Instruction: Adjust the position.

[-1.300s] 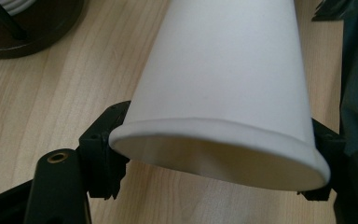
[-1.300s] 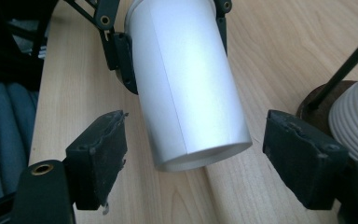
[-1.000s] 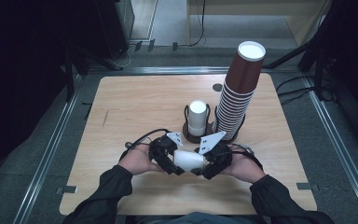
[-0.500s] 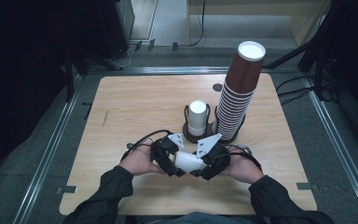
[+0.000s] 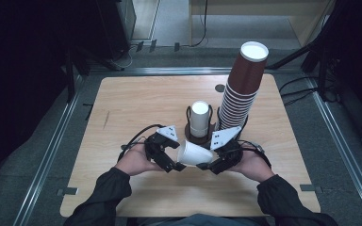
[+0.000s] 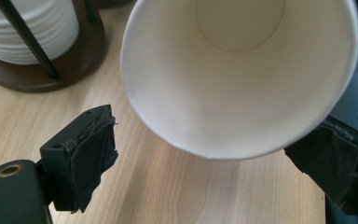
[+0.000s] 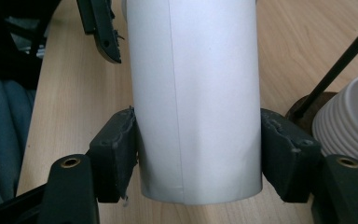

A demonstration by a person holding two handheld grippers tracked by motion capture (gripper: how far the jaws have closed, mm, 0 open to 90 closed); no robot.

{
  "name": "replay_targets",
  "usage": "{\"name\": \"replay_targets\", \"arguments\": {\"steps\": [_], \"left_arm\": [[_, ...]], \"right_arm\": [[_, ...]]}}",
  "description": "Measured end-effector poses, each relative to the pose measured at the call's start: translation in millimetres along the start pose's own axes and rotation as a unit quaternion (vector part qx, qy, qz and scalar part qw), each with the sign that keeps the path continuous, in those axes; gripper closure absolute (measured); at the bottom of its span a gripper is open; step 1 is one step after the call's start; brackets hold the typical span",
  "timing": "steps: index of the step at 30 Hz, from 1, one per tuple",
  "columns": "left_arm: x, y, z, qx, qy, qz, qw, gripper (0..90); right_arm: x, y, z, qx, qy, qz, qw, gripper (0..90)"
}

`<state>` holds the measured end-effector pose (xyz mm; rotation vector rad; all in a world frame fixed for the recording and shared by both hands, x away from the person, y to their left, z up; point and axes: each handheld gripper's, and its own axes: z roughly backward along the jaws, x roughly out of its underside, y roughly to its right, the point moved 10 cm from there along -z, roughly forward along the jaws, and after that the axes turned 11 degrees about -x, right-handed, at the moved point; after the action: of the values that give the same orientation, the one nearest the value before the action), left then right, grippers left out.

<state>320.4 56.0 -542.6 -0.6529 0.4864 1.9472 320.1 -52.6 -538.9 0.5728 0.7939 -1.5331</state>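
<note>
High view: the white paper cup [image 5: 194, 153] lies on its side just in front of the wooden cup holder [image 5: 199, 132], clear of the table [image 5: 136, 103]. The right gripper [image 5: 206, 165] is clamped on the cup's base end, a pad on each side. The left gripper [image 5: 173, 157] faces the open mouth, jaws spread wide and not touching it. A tall brown cup stack [image 5: 239, 89] stands right of the holder.

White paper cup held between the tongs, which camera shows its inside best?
The left gripper view: the white paper cup opens toward it, bottom visible. The right gripper view shows its clamped outer wall; the high view shows it sideways.
</note>
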Motion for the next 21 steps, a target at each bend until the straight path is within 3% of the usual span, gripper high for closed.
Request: {"name": "replay_targets", "arguments": {"steps": [6,13,16,21], "left_arm": [[-8.3,0.7,9.4,0.012,0.04,0.016,0.999,9.0],[-20.5,1.9,20.6,0.024,0.091,0.032,0.995,9.1],[-25.7,3.6,24.2,0.033,0.112,0.038,0.9925,9.2],[-30.0,7.5,24.4,0.041,0.123,0.039,0.9907,10.0]], "right_arm": [[-8.1,-0.2,12.1,-0.006,0.045,-0.007,0.9989,33.8],[-13.3,-2.7,15.5,-0.024,0.083,-0.011,0.9962,33.7],[-14.1,-4.2,13.4,-0.033,0.089,-0.015,0.9953,33.7],[-18.0,-7.5,7.1,-0.046,0.1,-0.02,0.9937,33.5]]}}
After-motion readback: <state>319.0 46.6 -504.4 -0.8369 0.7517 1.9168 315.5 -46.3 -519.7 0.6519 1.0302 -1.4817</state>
